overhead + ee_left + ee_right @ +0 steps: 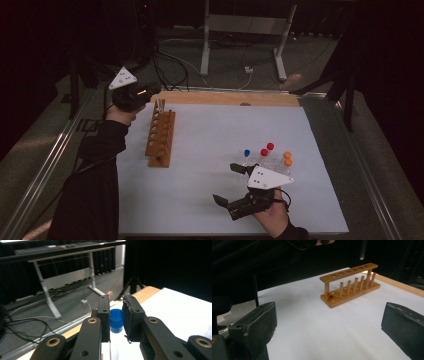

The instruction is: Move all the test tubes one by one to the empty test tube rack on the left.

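Observation:
My left gripper [152, 95] hovers over the far end of the wooden tube rack [161, 137], shut on a clear test tube [161, 104]. The tube's blue cap [116, 320] sits clamped between the pads [104, 315] of my left gripper [116, 302]. In the right gripper view the tube's rounded bottom [362, 251] hangs above the rack [350, 286], whose holes hold nothing. My right gripper [227, 184] rests low near the table's front, open [329, 322] and holding nothing. Beside it lie several capped tubes: blue [246, 153], red [264, 152] and orange [287, 158].
A white mat [210, 130] covers the table, with a bare wooden strip [225, 98] along the far edge. Behind the table, cables [175, 65] trail over the floor around a metal desk frame [245, 30]. A metal rail [45, 165] runs along the left side.

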`<state>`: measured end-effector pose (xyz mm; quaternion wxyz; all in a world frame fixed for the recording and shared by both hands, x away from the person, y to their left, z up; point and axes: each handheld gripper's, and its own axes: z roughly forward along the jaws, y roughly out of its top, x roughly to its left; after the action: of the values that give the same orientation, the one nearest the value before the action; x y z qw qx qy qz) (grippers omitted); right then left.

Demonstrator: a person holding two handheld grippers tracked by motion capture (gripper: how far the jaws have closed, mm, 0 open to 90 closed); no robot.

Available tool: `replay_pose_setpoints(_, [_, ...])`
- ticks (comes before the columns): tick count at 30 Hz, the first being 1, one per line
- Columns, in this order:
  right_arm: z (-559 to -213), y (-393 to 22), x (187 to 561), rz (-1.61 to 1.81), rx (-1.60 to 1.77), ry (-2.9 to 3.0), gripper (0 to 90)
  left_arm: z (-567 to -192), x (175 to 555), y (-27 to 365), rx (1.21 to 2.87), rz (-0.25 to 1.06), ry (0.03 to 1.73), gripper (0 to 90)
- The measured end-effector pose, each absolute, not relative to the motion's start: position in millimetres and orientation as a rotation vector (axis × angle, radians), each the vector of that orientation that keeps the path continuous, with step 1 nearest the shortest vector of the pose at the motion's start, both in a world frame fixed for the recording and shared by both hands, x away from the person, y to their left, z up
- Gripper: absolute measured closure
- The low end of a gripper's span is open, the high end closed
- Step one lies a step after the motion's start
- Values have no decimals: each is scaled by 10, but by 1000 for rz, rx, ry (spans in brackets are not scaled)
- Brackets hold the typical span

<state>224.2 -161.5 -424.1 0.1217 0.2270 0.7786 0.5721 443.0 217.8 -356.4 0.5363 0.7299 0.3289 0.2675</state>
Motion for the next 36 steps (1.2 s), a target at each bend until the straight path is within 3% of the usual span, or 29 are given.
replay_pose_setpoints(13, [-4253, -1623, 2240, 1682, 659, 2291, 4, -3721, 4702, 2269, 1711, 679, 871, 781])
replay_pose_setpoints(36, [-4258, -1626, 2228, 1703, 665, 2308, 4, -4171, 4852, 2248, 1715, 681, 945, 781])
